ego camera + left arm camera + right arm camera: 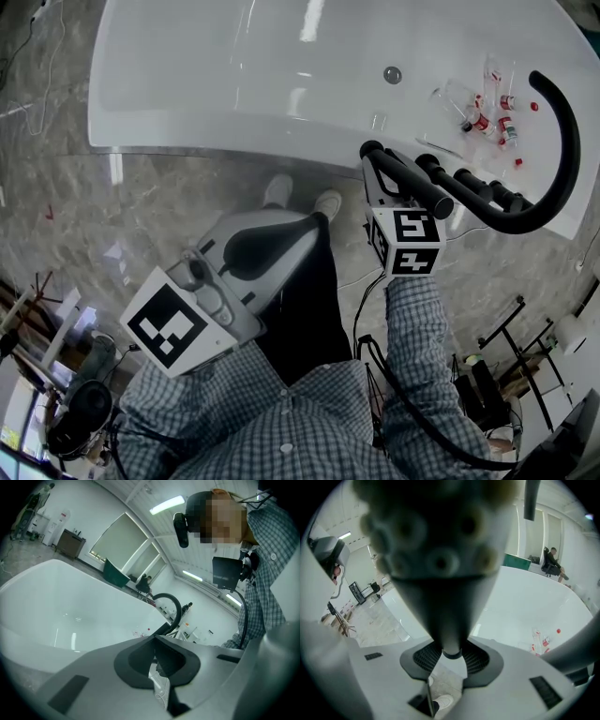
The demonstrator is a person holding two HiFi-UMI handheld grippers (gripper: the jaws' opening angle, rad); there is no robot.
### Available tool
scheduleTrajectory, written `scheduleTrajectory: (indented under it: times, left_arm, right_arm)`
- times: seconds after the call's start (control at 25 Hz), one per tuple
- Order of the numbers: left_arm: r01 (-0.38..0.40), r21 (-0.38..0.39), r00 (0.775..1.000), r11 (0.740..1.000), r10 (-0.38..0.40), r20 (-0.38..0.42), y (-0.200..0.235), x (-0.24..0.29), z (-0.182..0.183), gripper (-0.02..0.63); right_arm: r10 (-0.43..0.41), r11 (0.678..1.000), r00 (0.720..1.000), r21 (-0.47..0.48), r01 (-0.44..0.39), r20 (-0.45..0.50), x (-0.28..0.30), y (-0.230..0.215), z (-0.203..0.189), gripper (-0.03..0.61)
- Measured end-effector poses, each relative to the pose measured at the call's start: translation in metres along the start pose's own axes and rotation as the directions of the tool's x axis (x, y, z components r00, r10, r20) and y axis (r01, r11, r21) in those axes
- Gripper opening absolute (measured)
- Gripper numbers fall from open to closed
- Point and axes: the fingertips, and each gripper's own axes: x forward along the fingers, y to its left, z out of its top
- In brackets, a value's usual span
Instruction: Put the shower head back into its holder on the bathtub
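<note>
Our right gripper (pixel 386 183) was clenched on the black shower head (pixel 412 183), low on its neck; in the right gripper view the nozzle face loomed just above the pads. The head hung over the rim of the bathtub (pixel 234 131), at about two o'clock from where we stood. The row of black fittings (pixel 464 178) and the curved spout (pixel 562 141) lay just beyond it, toward three o'clock. We could not pick out the holder for certain among those fittings.

Our left gripper (pixel 300 230) had its jaws pressed together on nothing, parked low at about eight o'clock, well away from the work.

To do this step well, we judged we should find the holder first, then bring the handle's axis in line with it before lowering. The grip had to stay firm so the head could not swivel. We would go slowly past the knobs, mindful of the small bottles (pixel 487 117) lying in the tub at twelve o'clock from the head.
</note>
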Motion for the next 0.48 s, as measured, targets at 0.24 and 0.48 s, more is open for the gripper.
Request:
scheduleTrajectory:
  times: [0.24, 0.48]
  left_arm:
    - [0.003, 0.004, 1.0, 1.0, -0.003, 0.004, 0.002, 0.003, -0.001, 0.009]
    - [-0.003, -0.009, 1.0, 1.0, 0.003, 0.003, 0.004, 0.002, 0.0, 0.009]
  right_arm:
    - [-0.053, 0.997, 0.998, -0.062, 0.05, -0.044, 0.008, -0.002, -0.003, 0.126]
    - [-0.049, 0.995, 0.997, -0.094, 0.043, -0.061, 0.014, 0.0, -0.002, 0.126]
